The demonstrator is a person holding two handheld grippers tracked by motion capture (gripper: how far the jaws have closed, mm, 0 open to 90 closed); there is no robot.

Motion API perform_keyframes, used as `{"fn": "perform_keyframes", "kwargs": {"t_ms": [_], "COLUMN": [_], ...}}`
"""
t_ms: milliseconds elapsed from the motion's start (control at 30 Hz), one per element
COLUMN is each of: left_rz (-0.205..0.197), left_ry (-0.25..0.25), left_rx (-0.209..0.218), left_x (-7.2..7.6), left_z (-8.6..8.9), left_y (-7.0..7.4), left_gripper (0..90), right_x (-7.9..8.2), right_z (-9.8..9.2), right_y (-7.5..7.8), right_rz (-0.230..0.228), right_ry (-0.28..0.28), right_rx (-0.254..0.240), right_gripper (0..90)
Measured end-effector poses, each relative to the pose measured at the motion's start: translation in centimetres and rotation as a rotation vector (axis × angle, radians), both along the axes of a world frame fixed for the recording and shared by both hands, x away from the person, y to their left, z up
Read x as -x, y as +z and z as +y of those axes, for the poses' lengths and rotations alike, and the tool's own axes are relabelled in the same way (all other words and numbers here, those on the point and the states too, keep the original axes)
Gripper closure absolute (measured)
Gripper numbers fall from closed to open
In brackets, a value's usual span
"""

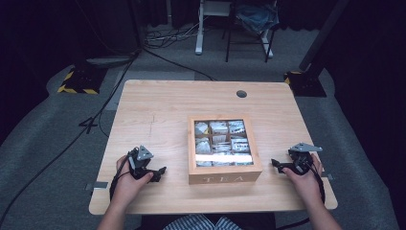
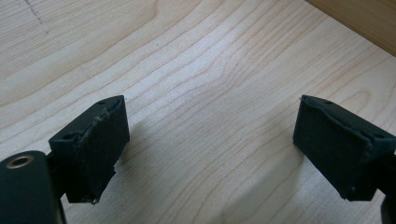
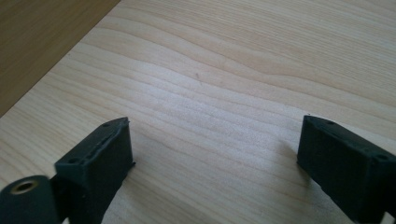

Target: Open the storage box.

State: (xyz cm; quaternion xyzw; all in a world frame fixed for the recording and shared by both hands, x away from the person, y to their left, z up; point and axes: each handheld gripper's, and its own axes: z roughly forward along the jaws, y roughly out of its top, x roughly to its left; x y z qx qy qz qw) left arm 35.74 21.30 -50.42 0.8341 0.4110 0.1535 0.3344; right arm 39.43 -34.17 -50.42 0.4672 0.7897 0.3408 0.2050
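The left gripper (image 1: 162, 170) is resting low on the table (image 1: 158, 105), its jaws standing wide apart with nothing but bare wood between them; the left hand (image 1: 128, 184) is holding it from behind. Its tips are pointing toward the tea box (image 1: 224, 178), which is sitting just to that gripper's right, apart from it. In the left gripper view the same gripper (image 2: 210, 140) is showing its two black pads spread over pale wood grain (image 2: 205, 70), and a corner of the tea box (image 2: 359, 18) is peeking in at the top right.

The right gripper (image 1: 276, 165) is lying on the other side of the tea box, also wide open and holding nothing, with the right hand (image 1: 306, 179) gripping it. Its tips are pointing at the box's right wall, near it but not touching. In the right gripper view this gripper (image 3: 215, 149) is hovering close over the table (image 3: 243, 70), and the darker side of the tea box (image 3: 42, 42) is filling the upper left corner.

The tea box is sitting shut in the middle of the table, between the two grippers, its glass lid showing packets in compartments and its front wall bearing the word TEA
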Motion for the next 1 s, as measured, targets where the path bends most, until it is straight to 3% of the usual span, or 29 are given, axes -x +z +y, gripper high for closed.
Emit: {"fn": "perform_keyframes", "kwargs": {"t_ms": [333,667,767,1000], "left_rz": [0.000,-0.007,-0.001,-0.005], "left_ry": [-0.021,-0.032,-0.012,-0.006], "left_rx": [0.001,-0.004,0.005,0.005], "left_x": [-0.2,-0.5,-0.5,-0.6], "left_z": [-0.1,-0.3,-0.6,-0.8], "left_y": [0.0,0.0,0.0,0.0], "left_gripper": [11.2,11.2,11.3,11.9], "right_x": [0.9,1.3,1.4,1.6], "right_z": [-0.7,-0.9,-0.9,-1.1], "right_y": [0.1,0.1,0.1,0.1], "right_rz": [-0.016,-0.017,-0.018,-0.028], "right_ry": [0.021,0.032,0.033,0.053], "right_rx": [-0.010,-0.013,-0.012,-0.024], "right_gripper": [22.1,23.3,23.7,34.4]}}
